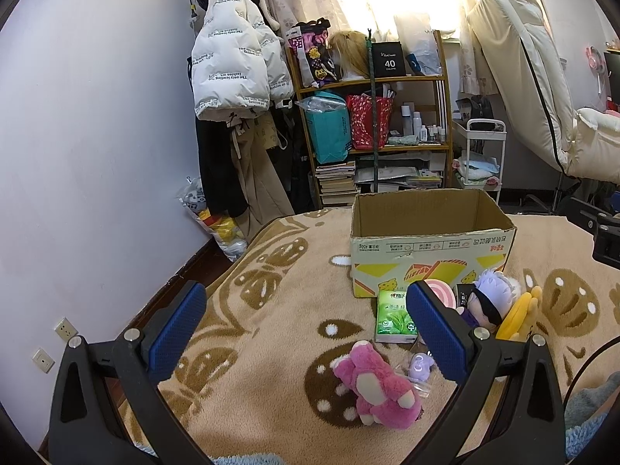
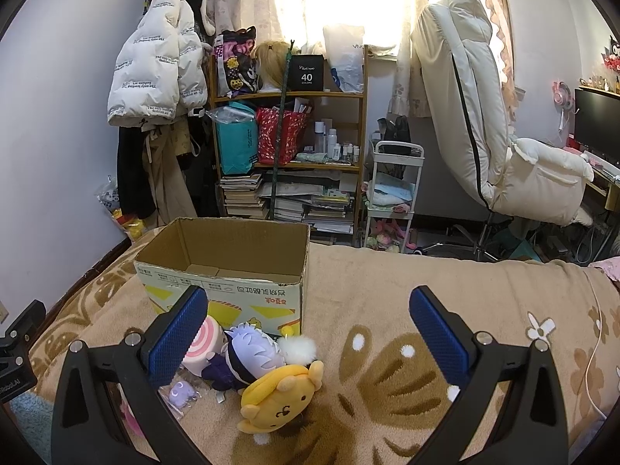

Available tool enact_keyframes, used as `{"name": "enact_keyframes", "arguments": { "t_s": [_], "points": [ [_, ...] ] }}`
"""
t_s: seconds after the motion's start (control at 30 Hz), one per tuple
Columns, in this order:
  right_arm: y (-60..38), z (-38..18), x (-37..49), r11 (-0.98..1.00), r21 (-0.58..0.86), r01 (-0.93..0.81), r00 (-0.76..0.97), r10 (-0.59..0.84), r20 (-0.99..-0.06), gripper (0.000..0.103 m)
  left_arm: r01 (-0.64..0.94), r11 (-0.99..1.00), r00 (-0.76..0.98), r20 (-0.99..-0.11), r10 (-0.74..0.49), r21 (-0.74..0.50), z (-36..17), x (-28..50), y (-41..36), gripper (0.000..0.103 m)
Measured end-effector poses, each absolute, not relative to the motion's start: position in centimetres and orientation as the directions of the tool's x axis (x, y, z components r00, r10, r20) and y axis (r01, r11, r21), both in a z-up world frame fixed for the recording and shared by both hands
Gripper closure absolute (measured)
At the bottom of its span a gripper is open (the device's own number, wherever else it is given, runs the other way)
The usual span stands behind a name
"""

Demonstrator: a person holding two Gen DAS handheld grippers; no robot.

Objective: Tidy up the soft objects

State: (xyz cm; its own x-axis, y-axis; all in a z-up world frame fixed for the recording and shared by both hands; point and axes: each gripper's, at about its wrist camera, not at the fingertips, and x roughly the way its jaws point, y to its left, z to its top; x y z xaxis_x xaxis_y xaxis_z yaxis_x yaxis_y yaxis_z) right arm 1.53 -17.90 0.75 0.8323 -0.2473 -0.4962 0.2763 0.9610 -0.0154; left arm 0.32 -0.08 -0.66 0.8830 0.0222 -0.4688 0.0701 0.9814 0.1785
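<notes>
Both our left gripper [image 1: 306, 333] and right gripper [image 2: 308, 335] hang spread wide and empty. The pink plush [image 1: 378, 385], lower centre on the bed blanket [image 1: 271, 310], looks light and squashy, so we would pinch its thick torso. The yellow plush [image 2: 277, 397] lies before the cardboard box [image 2: 232, 271].

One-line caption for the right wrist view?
Open right gripper hovers over a yellow plush and other soft toys beside an empty cardboard box on a blanket.

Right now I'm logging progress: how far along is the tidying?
Nothing is done: the cardboard box looks empty. Nothing is in hand: left tool and right tool are open. Left: pink plush, yellow plush, hooded doll, tissue pack.
</notes>
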Motion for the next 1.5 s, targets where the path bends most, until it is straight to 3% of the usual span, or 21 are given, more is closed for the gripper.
{"name": "enact_keyframes", "arguments": {
  "t_s": [1.23, 1.5],
  "points": [
    [-18.0, 0.0, 1.6, 0.959, -0.007, 0.282, 0.826, -0.247, -0.507, 0.0, 0.086, 0.975, 0.866, -0.498, 0.028, 0.205, -1.5, 0.9, -0.9, 0.002],
    [-17.9, -1.4, 2.2, 0.954, -0.003, 0.299, 0.797, -0.251, -0.55, 0.0, 0.096, 0.972, 0.856, -0.516, 0.028, 0.213, -1.6, 1.2, -1.3, 0.002]
  ]
}}
